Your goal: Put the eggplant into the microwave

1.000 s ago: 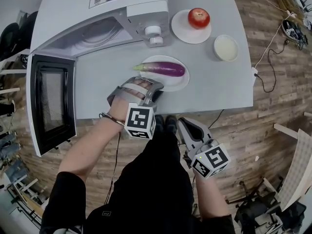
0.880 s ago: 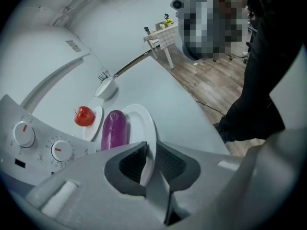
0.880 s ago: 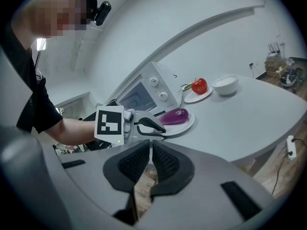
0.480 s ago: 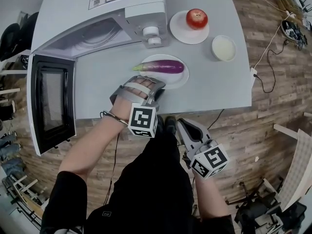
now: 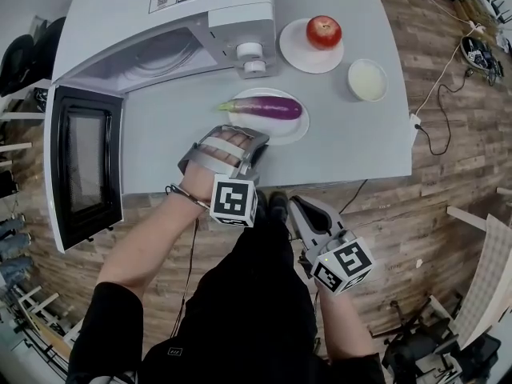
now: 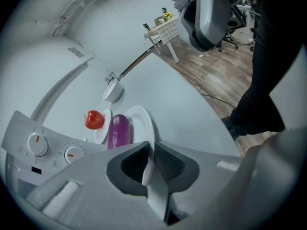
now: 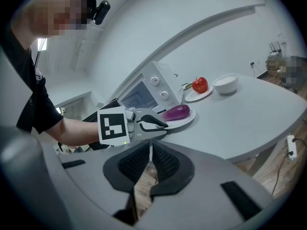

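A purple eggplant (image 5: pixel 268 108) (image 6: pixel 118 131) (image 7: pixel 176 112) lies on a white plate (image 5: pixel 292 128) (image 6: pixel 141 123) (image 7: pixel 184 121) on the grey table, in front of the white microwave (image 5: pixel 160 22). The microwave's door (image 5: pixel 84 166) hangs wide open to the left. My left gripper (image 5: pixel 258 146) (image 6: pixel 149 150) (image 7: pixel 165 125) is at the plate's near-left edge. Its jaws are closing, with the plate's rim between the pads. My right gripper (image 5: pixel 300 210) (image 7: pixel 149 152) hangs below the table's front edge, shut with nothing in it.
A red apple (image 5: pixel 325 31) sits on a small white plate (image 5: pixel 300 50) to the right of the microwave. A white bowl (image 5: pixel 369 78) stands near the table's right edge. A cable (image 5: pixel 436 94) trails over the wooden floor to the right.
The left gripper has edged slightly toward the plate's rim and tilted a little. The right gripper has kept still.
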`<act>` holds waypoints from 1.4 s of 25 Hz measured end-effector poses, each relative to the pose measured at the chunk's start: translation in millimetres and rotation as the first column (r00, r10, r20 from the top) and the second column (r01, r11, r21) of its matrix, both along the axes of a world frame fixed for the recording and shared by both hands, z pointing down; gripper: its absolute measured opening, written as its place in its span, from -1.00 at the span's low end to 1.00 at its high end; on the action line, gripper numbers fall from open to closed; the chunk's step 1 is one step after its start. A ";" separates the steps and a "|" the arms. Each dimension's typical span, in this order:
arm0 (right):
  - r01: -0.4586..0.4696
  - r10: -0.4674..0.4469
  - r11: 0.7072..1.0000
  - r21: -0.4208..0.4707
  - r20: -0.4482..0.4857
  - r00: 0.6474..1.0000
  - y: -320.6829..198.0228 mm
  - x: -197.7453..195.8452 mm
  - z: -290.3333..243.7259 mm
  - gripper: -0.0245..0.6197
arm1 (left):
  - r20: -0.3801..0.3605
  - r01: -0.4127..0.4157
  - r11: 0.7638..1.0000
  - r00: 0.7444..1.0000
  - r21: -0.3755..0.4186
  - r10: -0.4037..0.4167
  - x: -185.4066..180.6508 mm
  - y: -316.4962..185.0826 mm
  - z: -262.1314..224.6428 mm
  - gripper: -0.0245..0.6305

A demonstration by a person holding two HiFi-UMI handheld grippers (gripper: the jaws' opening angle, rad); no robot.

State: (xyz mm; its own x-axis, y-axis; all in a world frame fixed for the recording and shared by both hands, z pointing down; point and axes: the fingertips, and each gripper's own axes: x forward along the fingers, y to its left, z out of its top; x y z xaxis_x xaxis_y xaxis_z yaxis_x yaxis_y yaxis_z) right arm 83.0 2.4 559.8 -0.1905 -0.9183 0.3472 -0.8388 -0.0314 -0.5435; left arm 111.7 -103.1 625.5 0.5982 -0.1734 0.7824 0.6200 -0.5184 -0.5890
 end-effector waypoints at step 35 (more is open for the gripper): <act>0.124 -0.127 0.991 -0.059 -0.043 0.991 -26.7 -46.0 7.4 -0.84 | -0.324 0.055 0.954 0.945 0.296 0.046 -42.2 -32.1 -36.1 -0.87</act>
